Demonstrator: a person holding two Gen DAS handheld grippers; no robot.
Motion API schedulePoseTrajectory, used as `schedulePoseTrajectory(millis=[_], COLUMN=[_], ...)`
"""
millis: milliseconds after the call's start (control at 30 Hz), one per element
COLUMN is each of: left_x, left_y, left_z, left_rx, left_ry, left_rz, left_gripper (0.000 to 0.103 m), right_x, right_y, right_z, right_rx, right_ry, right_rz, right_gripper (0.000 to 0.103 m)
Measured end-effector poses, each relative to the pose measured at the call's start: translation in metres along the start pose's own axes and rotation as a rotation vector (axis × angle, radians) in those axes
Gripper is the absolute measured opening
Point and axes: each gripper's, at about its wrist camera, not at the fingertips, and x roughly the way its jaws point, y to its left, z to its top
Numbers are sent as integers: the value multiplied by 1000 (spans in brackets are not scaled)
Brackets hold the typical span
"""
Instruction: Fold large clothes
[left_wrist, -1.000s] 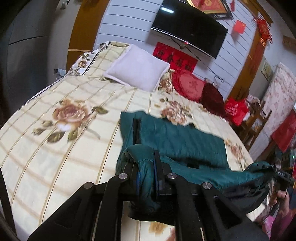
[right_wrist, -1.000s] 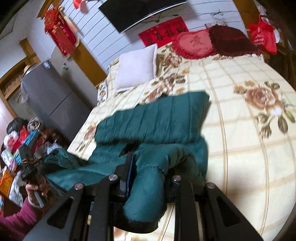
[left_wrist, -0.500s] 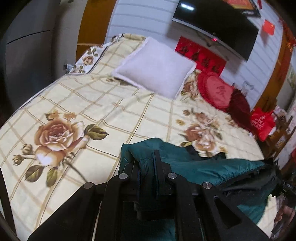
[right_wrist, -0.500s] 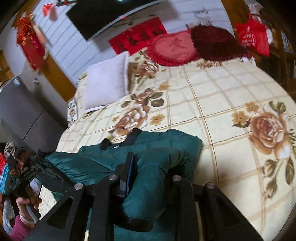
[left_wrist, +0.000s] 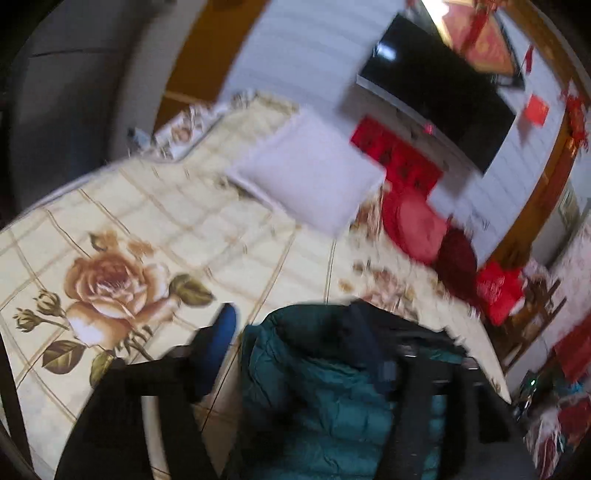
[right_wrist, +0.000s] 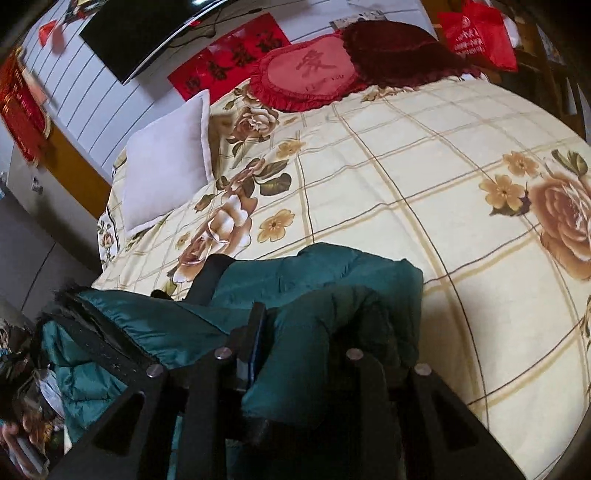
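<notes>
A dark green padded jacket (left_wrist: 325, 398) lies folded at the near edge of the bed (left_wrist: 192, 229). In the blurred left wrist view my left gripper (left_wrist: 295, 354) is open, its blue-padded left finger (left_wrist: 218, 332) standing apart to the left of the jacket and its right finger over the black lining. In the right wrist view my right gripper (right_wrist: 295, 343) is shut on a bunched fold of the jacket (right_wrist: 325, 295), held just above the bed (right_wrist: 424, 192).
A white pillow (left_wrist: 310, 173) and red cushions (left_wrist: 417, 229) lie at the head of the bed, also seen in the right wrist view (right_wrist: 166, 162) (right_wrist: 306, 74). A TV (left_wrist: 439, 88) hangs on the wall. Red bags and clutter (left_wrist: 498, 291) stand beside the bed.
Both grippers carried the jacket's near edge forward over itself. My left gripper then opened and let go of the jacket. My right gripper stays shut on its fold.
</notes>
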Motion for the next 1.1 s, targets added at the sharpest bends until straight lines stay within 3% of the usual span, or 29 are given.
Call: schedulePoseTrajectory(millis=[100,133,233,267,333,400,500,567,667,800,900,1100], left_x=[3,12,41,51,68,81,90,94,104,119,130,139], left_y=[-20,-32,-55,-59,-64,-64,-58,-52,-44,-36,-35,-35], left_z=[-15,-25,-50,-58,-71,-78,-77,-72,-66,-65,-68,-70], left_rx=[77,131,260,289,332,339,292,245,205,199,221,228], left_ry=[41,77,157,172,201,215,216,222,246,271,262,245], left_rz=[-1,18,107,140,198,227,224,229,236,253,255,277], left_gripper=[79,79,79,79,78,78,78,78,78,81,83,83], right_x=[-2,-5,-33,-45,-71,-86,-79,-52,-11,50,79,99], right_y=[4,7,15,19,32,48,87,122,156,167,159,154], right_z=[4,4,8,8,10,11,1,-15,-33,-40,-40,-38], right_rx=[3,-1,5,0,-44,-101,-262,-416,-533,-563,-553,-518], right_ry=[10,8,-63,-97,-175,-195,-118,-27,25,106,130,137], right_rz=[0,2,38,32,-18,-3,30,-10,-25,-129,-155,-174], right_gripper=[37,44,80,87,88,88,88,88,88,88,89,91])
